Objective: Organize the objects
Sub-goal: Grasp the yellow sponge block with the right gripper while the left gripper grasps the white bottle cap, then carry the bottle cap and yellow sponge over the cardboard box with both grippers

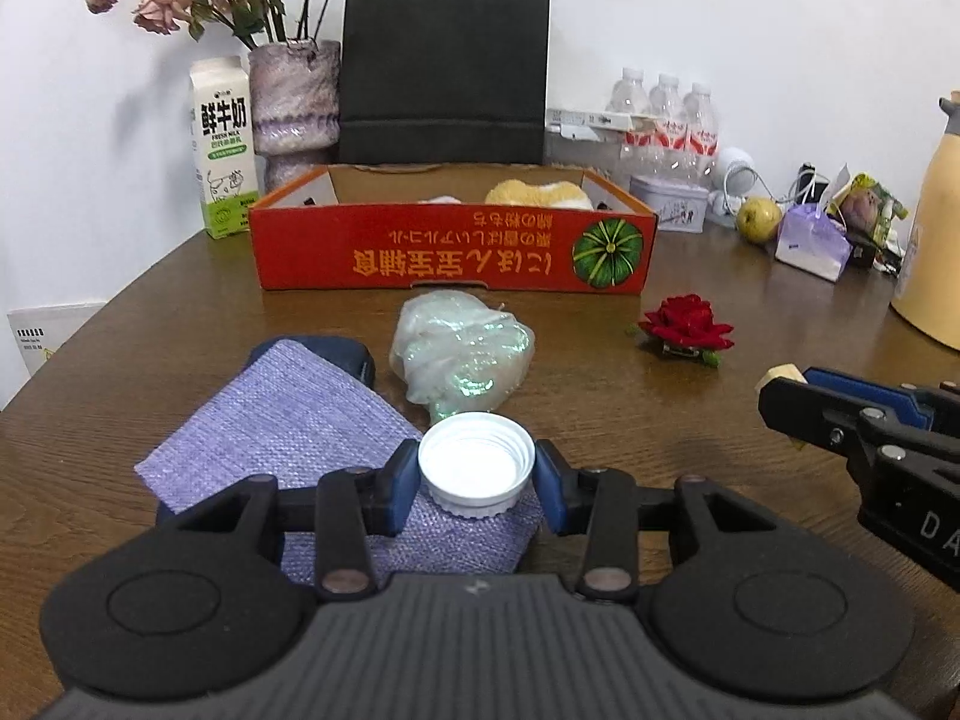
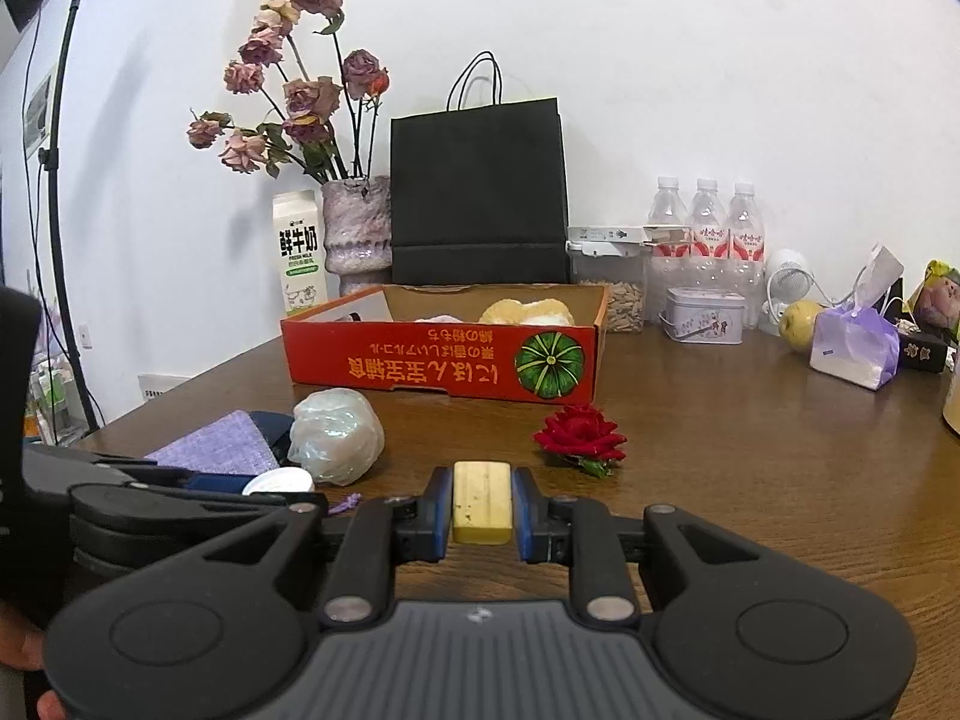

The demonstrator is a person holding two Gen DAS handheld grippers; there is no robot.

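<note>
My left gripper [image 1: 476, 471] is shut on a white bottle cap [image 1: 476, 461], open side up, above a purple woven cloth [image 1: 288, 432]. My right gripper [image 2: 482, 504] is shut on a pale yellow block [image 2: 482, 501]; it also shows in the left wrist view [image 1: 780, 387] at the right edge. An orange cardboard tray [image 1: 450, 249] with plush items inside stands at mid table. A crumpled iridescent plastic bag [image 1: 459, 351] and a red rose [image 1: 687, 321] lie in front of the tray.
Behind the tray stand a milk carton [image 1: 222, 150], a vase of dried roses [image 1: 294, 102], a black paper bag [image 1: 444, 66] and water bottles [image 1: 666, 114]. A tin [image 1: 669, 201], an apple [image 1: 759, 219], a purple pouch [image 1: 813, 243] and a yellow jug [image 1: 936, 240] crowd the right.
</note>
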